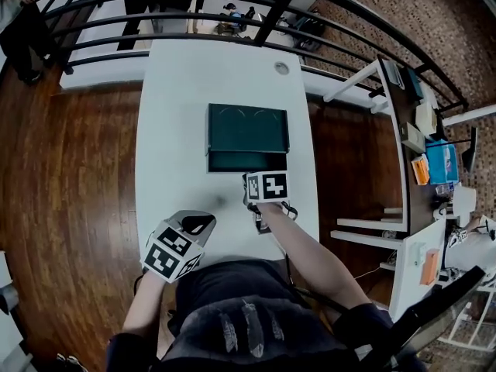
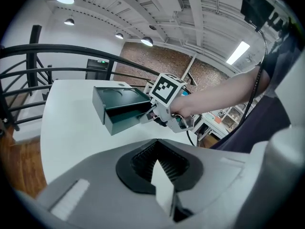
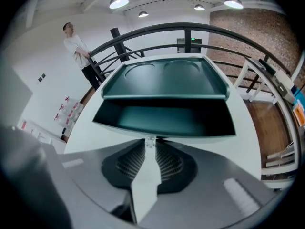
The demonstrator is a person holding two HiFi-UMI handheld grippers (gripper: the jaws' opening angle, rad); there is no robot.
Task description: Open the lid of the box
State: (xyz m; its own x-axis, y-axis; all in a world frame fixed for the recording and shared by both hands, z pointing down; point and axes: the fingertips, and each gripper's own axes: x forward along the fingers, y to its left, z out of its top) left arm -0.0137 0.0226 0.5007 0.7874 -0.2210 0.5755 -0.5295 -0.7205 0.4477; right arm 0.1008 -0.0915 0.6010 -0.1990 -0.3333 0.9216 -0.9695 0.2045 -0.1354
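A dark green box (image 1: 247, 127) stands in the middle of the white table (image 1: 174, 130). Its lower tray (image 1: 246, 161) is slid out toward me, and in the right gripper view this tray (image 3: 164, 120) is open and looks empty. My right gripper (image 1: 252, 177) is at the tray's front, shut on a small clear knob (image 3: 149, 140) there. The left gripper view shows the box (image 2: 119, 101) with the right gripper (image 2: 148, 115) against its front. My left gripper (image 1: 205, 223) hovers near the table's front edge, shut and holding nothing.
A black railing (image 1: 232, 22) runs behind the table. A round cable hole (image 1: 281, 68) sits near the table's far right corner. Desks with clutter (image 1: 430, 161) stand to the right. A person (image 3: 78, 49) stands beyond the railing. Wood floor (image 1: 70, 192) lies at the left.
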